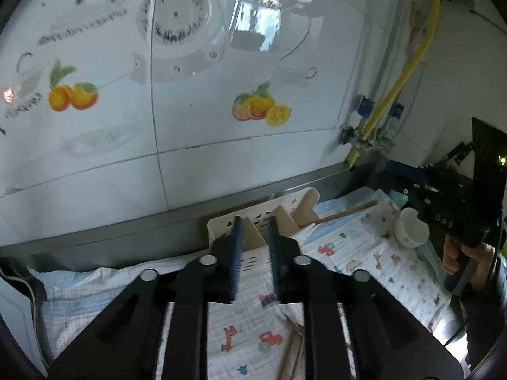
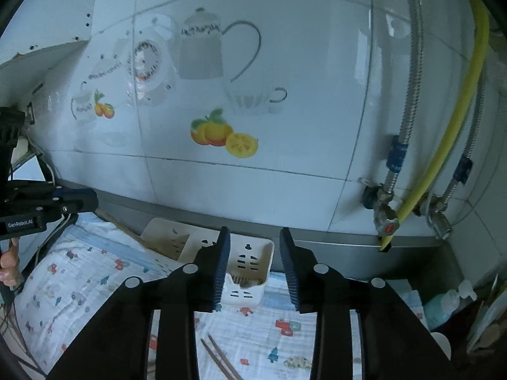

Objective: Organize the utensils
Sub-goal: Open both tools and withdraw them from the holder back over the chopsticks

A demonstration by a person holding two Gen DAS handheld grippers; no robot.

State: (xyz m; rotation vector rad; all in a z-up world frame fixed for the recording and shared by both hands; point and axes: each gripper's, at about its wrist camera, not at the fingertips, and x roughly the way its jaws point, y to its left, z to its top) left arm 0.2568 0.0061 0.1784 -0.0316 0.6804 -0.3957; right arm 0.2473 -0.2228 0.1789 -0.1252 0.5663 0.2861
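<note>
Two grippers hang over a counter (image 2: 364, 248) with a steel back edge, set against a wall of white tiles (image 2: 285, 110) printed with fruit and teapots. A cloth (image 1: 364, 247) printed with small vehicles covers the counter from side to side.

On the cloth, against the back edge, lies a cream plastic utensil caddy (image 2: 253, 253) with slotted walls and dividers. Both wrist views look down onto it from slightly different sides.

Next in size is the left gripper (image 1: 255, 259), tilted downward toward the caddy. Its blue-padded fingers (image 1: 237, 253) stand a little apart, with nothing between them; only the caddy and cloth show through the gap. In the right wrist view its black body enters from the left edge, with a bit of the person's hand below it.

Pointing down at a similar angle is the right gripper (image 2: 255, 266), its blue pads somewhat wider apart and likewise empty. In the left wrist view its black body shows at the right, held by a hand (image 1: 459, 259) wrapped round the grip, with a dark sleeve behind.

A small white bowl (image 1: 410, 228) lies tipped on the cloth just beside that gripper body. A wooden stick (image 1: 345, 212) lies on the cloth between the caddy and the bowl. A pair of brown chopsticks (image 2: 221, 361) lies on the cloth just in front of the grippers, well short of the caddy.
</note>
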